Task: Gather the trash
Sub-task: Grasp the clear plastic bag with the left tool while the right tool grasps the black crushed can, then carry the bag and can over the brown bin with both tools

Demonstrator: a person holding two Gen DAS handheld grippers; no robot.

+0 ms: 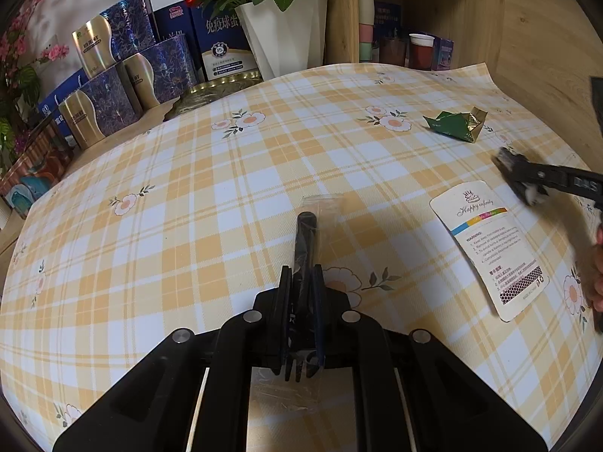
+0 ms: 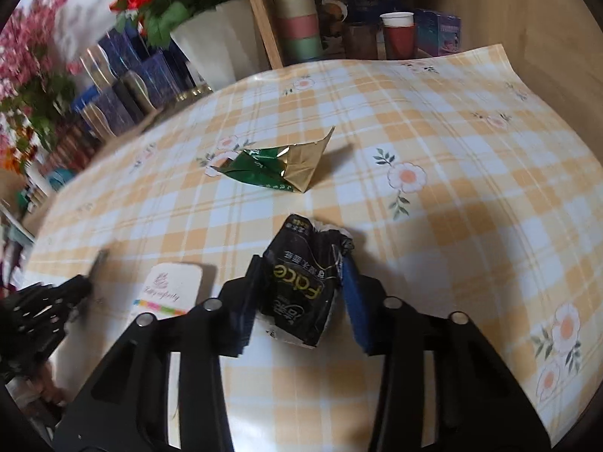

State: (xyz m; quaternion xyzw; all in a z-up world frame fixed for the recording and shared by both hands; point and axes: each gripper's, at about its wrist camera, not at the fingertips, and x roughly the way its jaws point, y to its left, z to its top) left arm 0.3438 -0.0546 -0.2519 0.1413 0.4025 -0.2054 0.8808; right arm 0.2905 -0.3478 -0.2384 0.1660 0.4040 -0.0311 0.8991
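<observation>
My left gripper (image 1: 301, 275) is shut on a black plastic fork in a clear wrapper (image 1: 307, 241), held just above the checked tablecloth (image 1: 188, 207). My right gripper (image 2: 301, 260) is shut on a crumpled black tissue packet (image 2: 301, 282); it shows blurred at the right edge of the left wrist view (image 1: 527, 177). A green and gold foil wrapper (image 2: 279, 165) lies on the cloth beyond the right gripper, also in the left wrist view (image 1: 456, 124). A white printed card (image 1: 490, 248) lies flat between the grippers; it also shows in the right wrist view (image 2: 169, 290).
Blue and gold boxes (image 1: 113, 75) and a white flower pot (image 1: 286, 30) stand along the back left. A wooden shelf (image 2: 490, 0) at the back holds stacked cups (image 2: 297, 15) and a red cup (image 2: 399, 37). A wooden wall (image 1: 546, 56) runs on the right.
</observation>
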